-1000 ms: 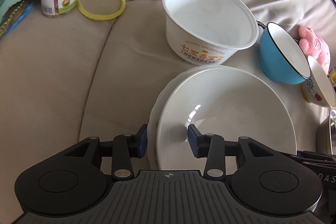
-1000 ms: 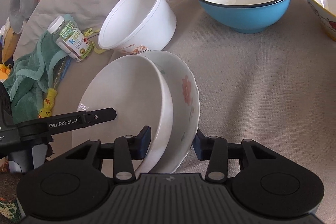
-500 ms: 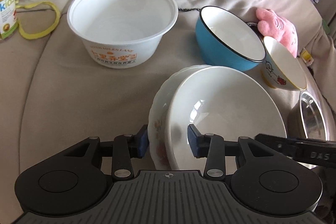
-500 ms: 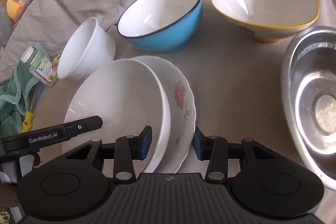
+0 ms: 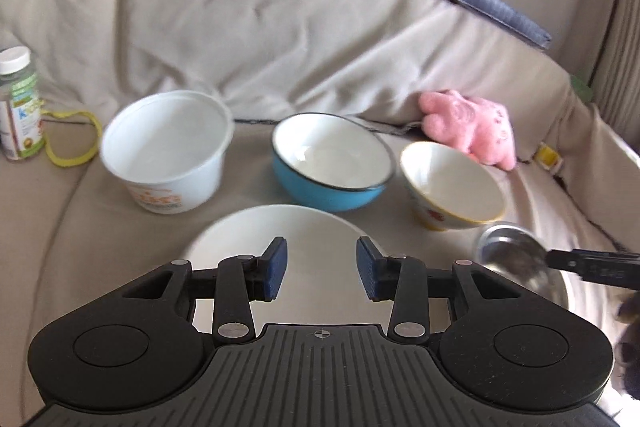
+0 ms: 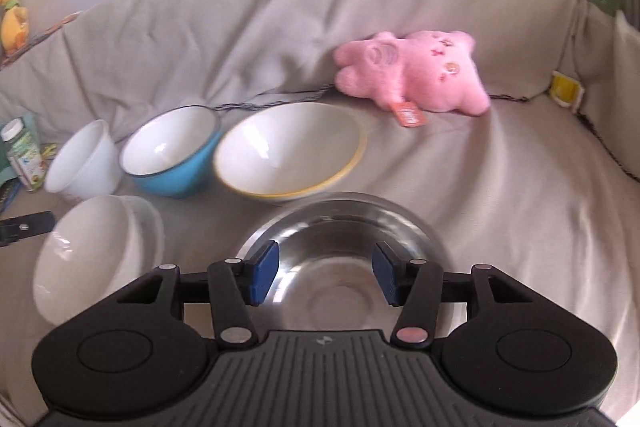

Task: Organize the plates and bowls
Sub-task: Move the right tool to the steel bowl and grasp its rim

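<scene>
The stacked white plates (image 5: 304, 227) lie on the beige sofa seat; they also show in the right wrist view (image 6: 92, 247). My left gripper (image 5: 322, 273) is open and empty just above them. My right gripper (image 6: 324, 273) is open and empty over the steel bowl (image 6: 340, 227), which also shows in the left wrist view (image 5: 516, 259). Behind stand a white plastic tub (image 5: 166, 147), a blue bowl (image 5: 332, 163) and a yellow-rimmed bowl (image 5: 452, 183). The right wrist view shows the tub (image 6: 82, 163), the blue bowl (image 6: 172, 151) and the yellow-rimmed bowl (image 6: 288, 151).
A pink plush toy (image 6: 412, 71) lies against the sofa back behind the bowls. A vitamin bottle (image 5: 18, 107) and a yellow band (image 5: 74, 139) are at far left. A dark book (image 5: 496, 3) lies on top of the sofa back.
Both grippers have let go of the stacked plates and opened. The plates now rest on the seat. The right gripper has moved right, over the steel bowl. Both cameras tilted up.
</scene>
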Motion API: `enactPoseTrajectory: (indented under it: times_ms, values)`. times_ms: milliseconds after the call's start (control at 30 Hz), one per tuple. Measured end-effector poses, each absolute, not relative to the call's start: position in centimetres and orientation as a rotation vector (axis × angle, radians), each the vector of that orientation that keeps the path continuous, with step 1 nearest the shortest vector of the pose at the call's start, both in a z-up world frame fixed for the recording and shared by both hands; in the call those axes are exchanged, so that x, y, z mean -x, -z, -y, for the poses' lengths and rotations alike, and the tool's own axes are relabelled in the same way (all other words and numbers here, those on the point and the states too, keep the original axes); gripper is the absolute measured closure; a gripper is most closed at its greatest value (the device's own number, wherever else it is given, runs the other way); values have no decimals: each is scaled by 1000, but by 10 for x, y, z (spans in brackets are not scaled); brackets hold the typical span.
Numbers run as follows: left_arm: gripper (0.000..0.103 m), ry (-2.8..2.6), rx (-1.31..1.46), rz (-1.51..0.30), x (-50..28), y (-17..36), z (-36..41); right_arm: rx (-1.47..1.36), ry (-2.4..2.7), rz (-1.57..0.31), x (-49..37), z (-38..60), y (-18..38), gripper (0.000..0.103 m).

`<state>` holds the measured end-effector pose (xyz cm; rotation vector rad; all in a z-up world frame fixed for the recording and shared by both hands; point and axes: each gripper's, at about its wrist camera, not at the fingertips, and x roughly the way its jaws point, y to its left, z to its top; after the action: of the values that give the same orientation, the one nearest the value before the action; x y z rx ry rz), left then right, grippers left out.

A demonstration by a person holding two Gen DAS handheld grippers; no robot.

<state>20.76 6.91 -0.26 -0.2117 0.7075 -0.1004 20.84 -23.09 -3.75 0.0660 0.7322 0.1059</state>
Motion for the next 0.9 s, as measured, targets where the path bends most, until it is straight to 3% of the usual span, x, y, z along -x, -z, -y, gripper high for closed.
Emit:
enactPoseTrajectory:
  times_ms: [233, 433, 900]
  values:
    - [61, 223, 117, -846, -232, 14, 33, -200, -7, -806, -222, 295, 102, 50]
    - [61, 210, 63, -876, -247, 27, 72, -270, -85, -833, -211, 316, 124, 84]
    - [61, 230, -6, -963, -267, 57, 110, -233, -45, -755, -213, 314, 138, 84]
